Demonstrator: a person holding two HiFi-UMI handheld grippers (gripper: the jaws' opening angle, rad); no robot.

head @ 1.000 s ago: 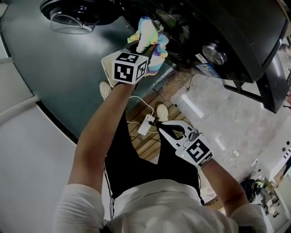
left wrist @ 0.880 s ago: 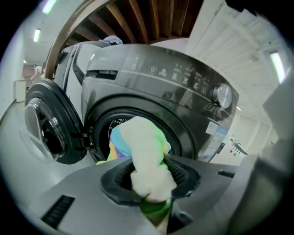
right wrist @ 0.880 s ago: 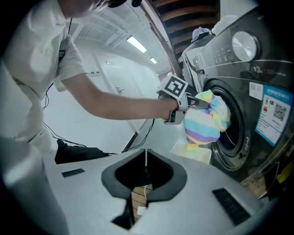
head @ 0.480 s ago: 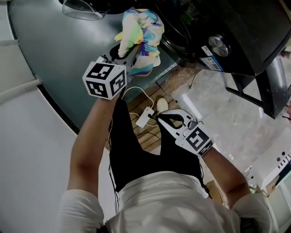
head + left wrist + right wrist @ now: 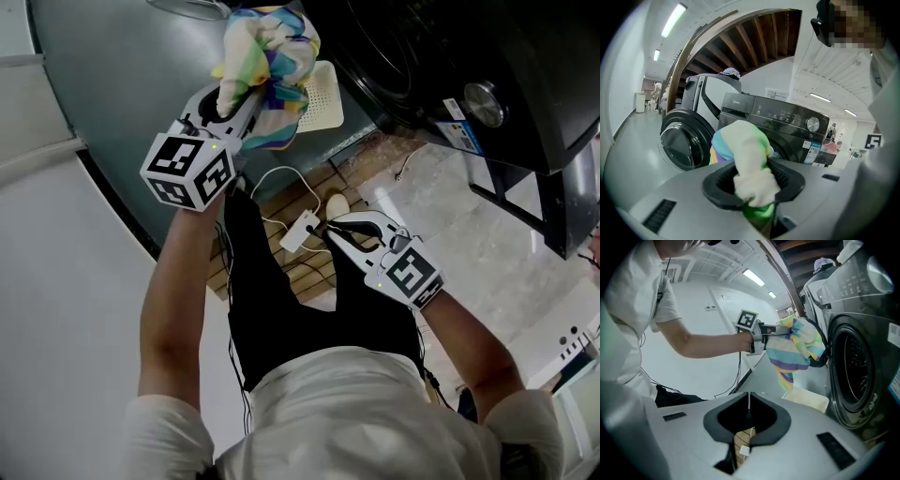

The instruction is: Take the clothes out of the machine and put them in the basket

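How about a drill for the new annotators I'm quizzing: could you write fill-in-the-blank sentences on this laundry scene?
1. The striped garment is clamped by the ____ gripper.
2. The right gripper has its jaws ____, with nothing between them.
3. The door of the washing machine stands ____.
4. The white basket sits on the ____.

Missing words: left; shut; open; floor.
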